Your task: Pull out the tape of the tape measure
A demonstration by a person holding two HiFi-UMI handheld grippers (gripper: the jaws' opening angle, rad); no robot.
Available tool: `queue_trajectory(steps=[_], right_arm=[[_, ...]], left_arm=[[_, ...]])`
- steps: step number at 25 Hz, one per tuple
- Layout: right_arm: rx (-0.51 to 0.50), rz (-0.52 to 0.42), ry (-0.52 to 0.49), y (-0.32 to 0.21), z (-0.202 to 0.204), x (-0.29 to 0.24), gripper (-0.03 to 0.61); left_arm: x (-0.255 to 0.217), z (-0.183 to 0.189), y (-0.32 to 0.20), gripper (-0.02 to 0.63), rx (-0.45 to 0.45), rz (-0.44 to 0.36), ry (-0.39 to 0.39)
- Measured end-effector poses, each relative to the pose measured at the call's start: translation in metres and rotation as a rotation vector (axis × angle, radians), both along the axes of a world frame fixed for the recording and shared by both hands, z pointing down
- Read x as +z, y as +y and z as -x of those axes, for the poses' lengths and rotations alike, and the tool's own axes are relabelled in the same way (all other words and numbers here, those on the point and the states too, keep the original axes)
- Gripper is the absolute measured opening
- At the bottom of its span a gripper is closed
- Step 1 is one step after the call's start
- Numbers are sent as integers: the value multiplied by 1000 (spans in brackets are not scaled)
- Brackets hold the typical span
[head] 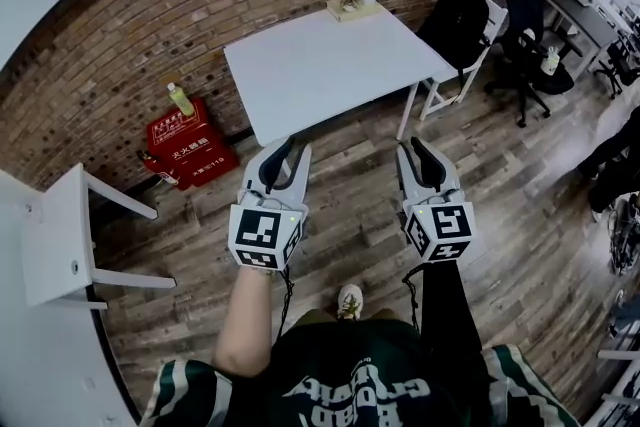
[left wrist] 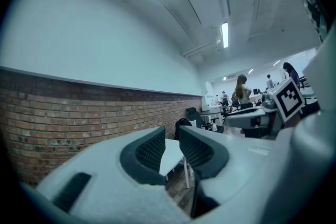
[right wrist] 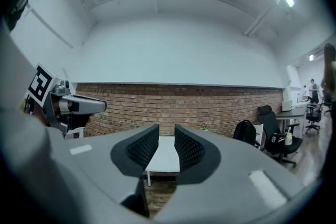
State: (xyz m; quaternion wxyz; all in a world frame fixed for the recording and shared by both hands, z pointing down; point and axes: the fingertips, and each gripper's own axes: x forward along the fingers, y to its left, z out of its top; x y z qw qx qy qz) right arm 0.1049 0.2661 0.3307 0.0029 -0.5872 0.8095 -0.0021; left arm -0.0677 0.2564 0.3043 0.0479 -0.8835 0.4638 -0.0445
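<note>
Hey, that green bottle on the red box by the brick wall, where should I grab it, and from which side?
Probably the bottle around the middle of its body, coming in level from the side that faces away from the wall. It stands upright on the red box, and the brick wall appears to be close behind it.

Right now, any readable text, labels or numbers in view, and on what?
"119": red box on the floor, end of its second white line; the Chinese characters above it are too small to read.
Print on the shirt: upside down, warped, unreadable.
The marker cubes: square patterns only, no letters.
</note>
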Motion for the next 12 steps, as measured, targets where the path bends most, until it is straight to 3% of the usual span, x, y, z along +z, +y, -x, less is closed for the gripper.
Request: queue_trajectory(steps=[12], right_arm=[[-49, 3, -20, -47, 9, 5, 115]], left_arm=[[2, 13, -41, 77, -47, -4, -16]])
